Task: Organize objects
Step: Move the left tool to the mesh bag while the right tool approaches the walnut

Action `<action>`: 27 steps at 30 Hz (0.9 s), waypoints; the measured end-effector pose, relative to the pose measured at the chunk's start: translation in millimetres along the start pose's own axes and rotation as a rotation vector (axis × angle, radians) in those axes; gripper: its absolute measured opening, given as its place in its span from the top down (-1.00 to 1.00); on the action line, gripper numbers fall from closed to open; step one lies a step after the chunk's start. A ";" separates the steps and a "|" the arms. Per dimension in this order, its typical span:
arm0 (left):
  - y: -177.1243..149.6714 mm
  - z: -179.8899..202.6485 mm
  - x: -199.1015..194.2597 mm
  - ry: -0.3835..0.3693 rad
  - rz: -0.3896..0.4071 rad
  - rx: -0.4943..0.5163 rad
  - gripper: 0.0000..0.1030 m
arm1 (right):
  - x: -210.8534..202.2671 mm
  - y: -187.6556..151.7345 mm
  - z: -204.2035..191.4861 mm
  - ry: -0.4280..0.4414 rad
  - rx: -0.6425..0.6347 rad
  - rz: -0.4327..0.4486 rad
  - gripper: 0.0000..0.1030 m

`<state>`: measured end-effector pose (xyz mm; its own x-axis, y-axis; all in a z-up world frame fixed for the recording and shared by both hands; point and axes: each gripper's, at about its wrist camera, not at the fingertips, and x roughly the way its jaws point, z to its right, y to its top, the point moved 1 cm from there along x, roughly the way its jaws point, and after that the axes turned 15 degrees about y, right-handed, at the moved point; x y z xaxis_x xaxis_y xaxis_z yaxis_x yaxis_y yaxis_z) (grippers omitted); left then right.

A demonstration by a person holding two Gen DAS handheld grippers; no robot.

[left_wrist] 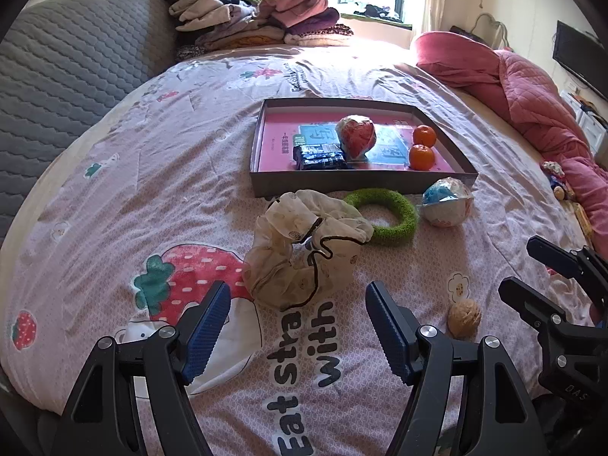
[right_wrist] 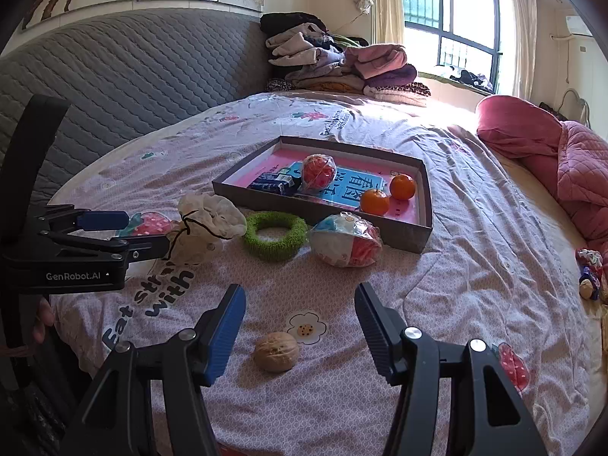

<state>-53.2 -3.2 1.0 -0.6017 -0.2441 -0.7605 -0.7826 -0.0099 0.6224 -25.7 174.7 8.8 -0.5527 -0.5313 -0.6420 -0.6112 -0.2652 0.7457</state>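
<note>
The cream scrunchie [left_wrist: 304, 250] hides part of the green ring [left_wrist: 395, 216]. Both claws gape empty: left gripper [left_wrist: 298, 326] before the scrunchie, right gripper [right_wrist: 300, 326] over the walnut [right_wrist: 276, 351].

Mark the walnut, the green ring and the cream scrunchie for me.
walnut [right_wrist: 276, 351], right wrist view, middle of its shell.
green ring [right_wrist: 276, 247], right wrist view, near side of its fuzzy band.
cream scrunchie [left_wrist: 300, 266], left wrist view, gathered fabric near its middle.
</note>
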 end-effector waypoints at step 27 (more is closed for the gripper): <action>-24.7 2.6 -0.7 -0.036 -0.024 0.010 -0.45 | 7.0 -27.3 -15.7 -0.008 0.005 -0.057 -0.15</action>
<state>-33.9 -0.3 -14.3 -0.5878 -0.2092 -0.7815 -0.7985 -0.0056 0.6020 -3.9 165.5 -13.2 -0.5212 -0.5092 -0.6849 -0.6448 -0.2908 0.7069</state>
